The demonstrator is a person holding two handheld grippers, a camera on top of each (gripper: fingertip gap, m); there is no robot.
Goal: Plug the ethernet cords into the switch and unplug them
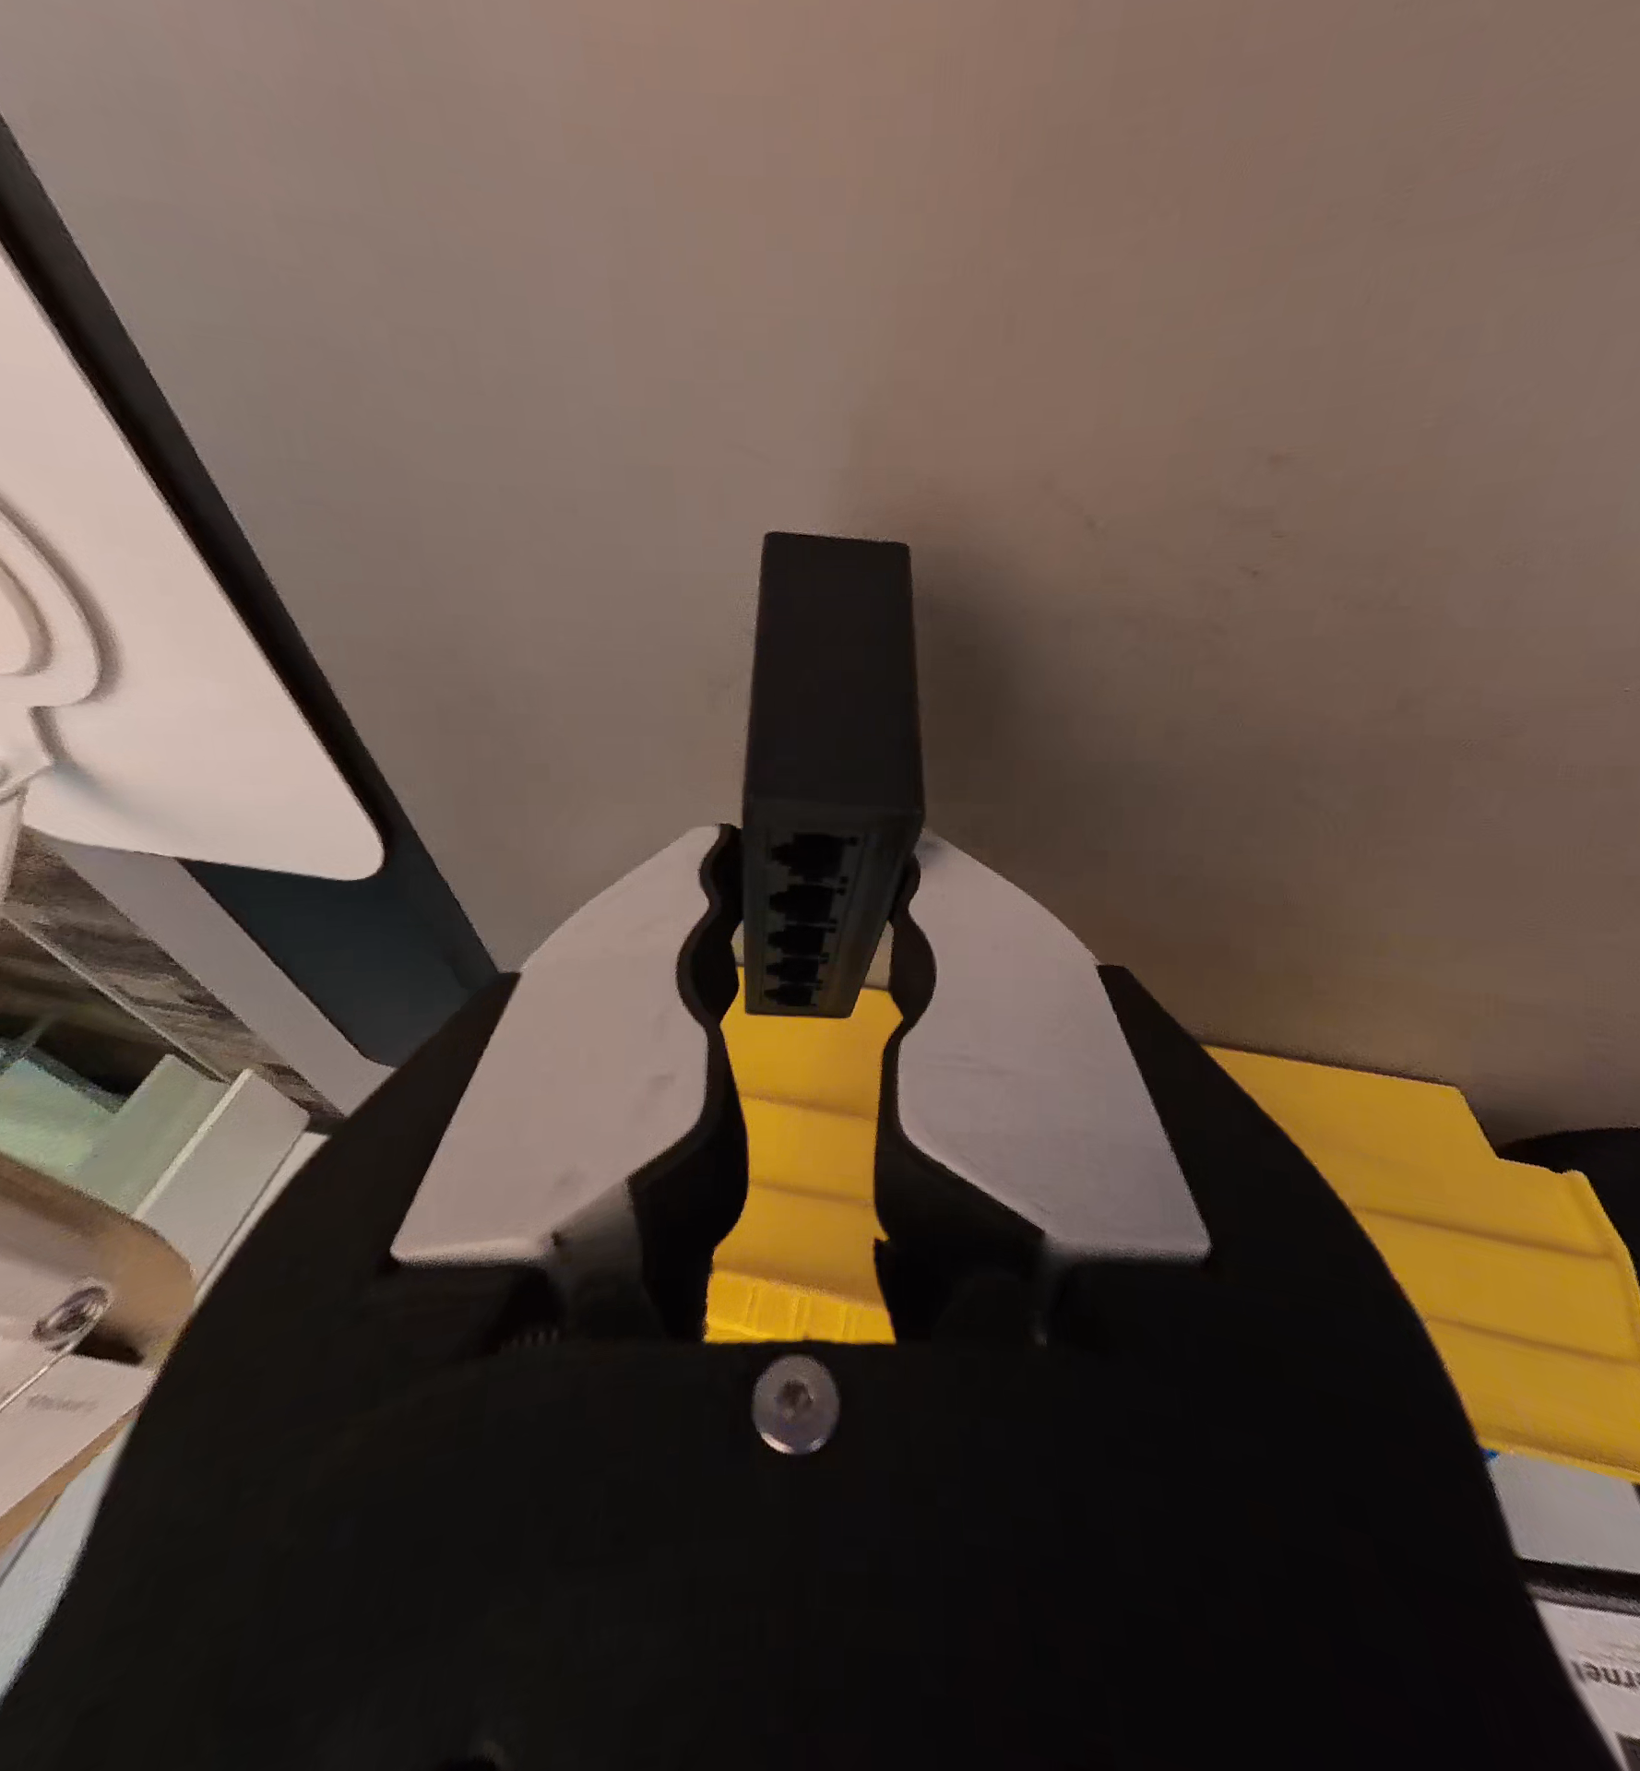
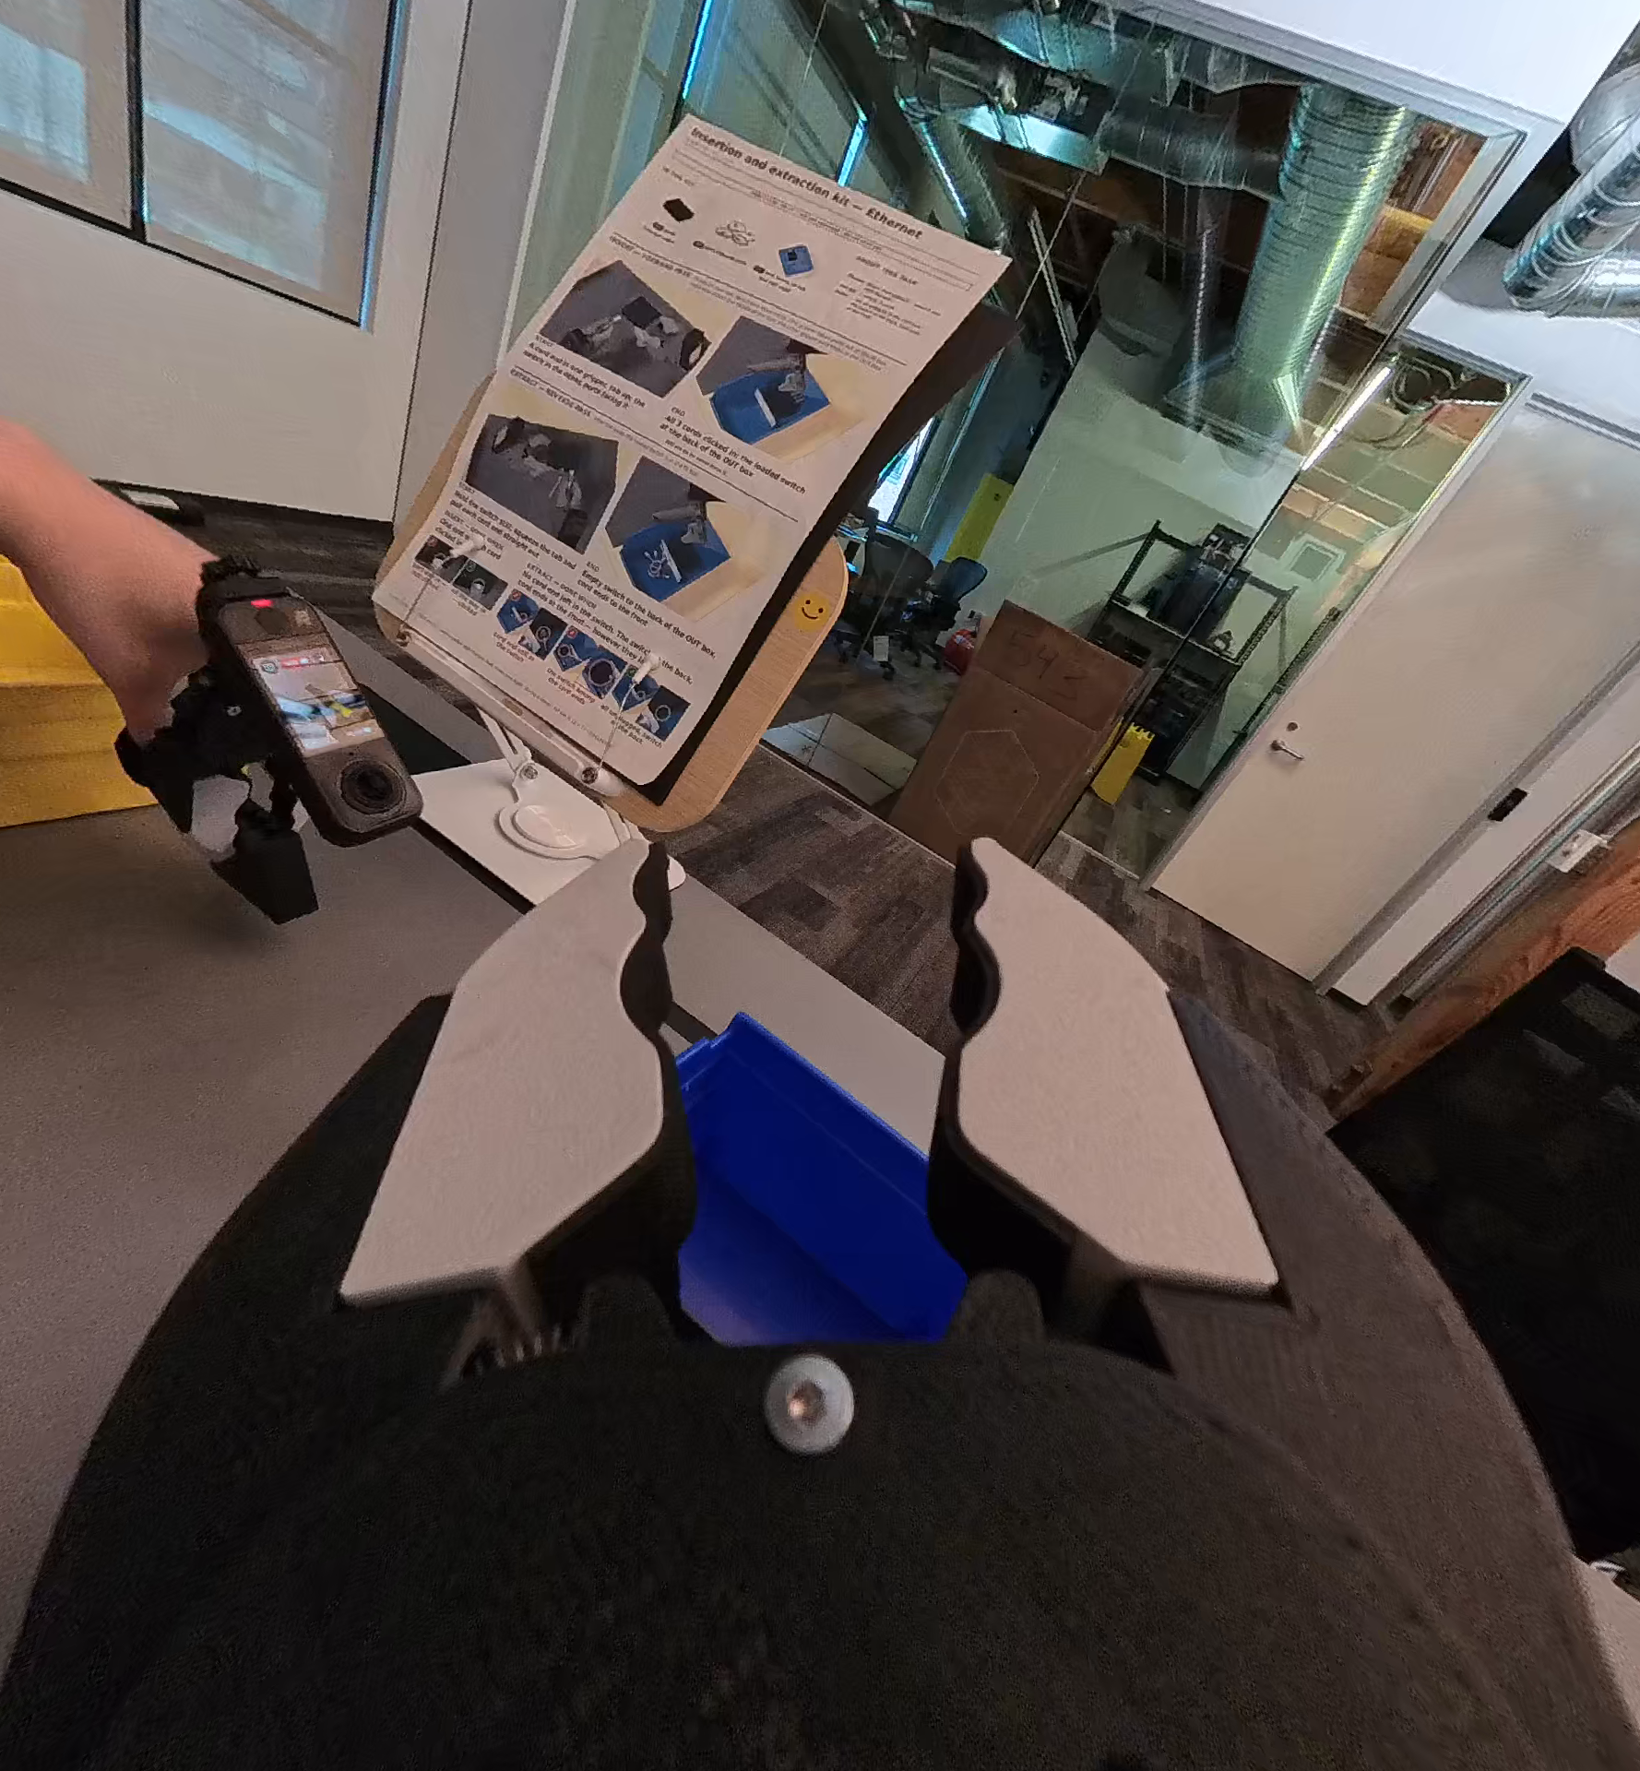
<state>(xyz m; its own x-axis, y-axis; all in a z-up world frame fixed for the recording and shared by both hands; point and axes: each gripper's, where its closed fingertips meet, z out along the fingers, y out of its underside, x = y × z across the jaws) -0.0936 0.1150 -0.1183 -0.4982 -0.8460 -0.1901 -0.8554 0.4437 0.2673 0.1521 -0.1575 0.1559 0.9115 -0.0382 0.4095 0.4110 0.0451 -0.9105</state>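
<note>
My left gripper (image 1: 808, 896) pinches the black switch (image 1: 833, 767) at its port end, ports facing me, the body lifted clear beyond the fingertips. A yellow bin (image 1: 1429, 1275) lies beneath. My right gripper (image 2: 808, 896) is spread and empty over a blue bin (image 2: 797, 1179); past its tips stands an instruction sheet (image 2: 692, 450).

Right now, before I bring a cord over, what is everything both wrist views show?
Black box-shaped plastic switch: one, black, clamped on edge in the left gripper, ports empty.
Yellow plastic bin: one, yellow, below the switch.
Blue plastic bin: one, blue, under the right gripper.
Printed instruction sheet: one, white, on a wooden stand.
Grey tabletop: one, grey.
Left gripper: shut on the switch.
Right gripper: open, empty.
</note>
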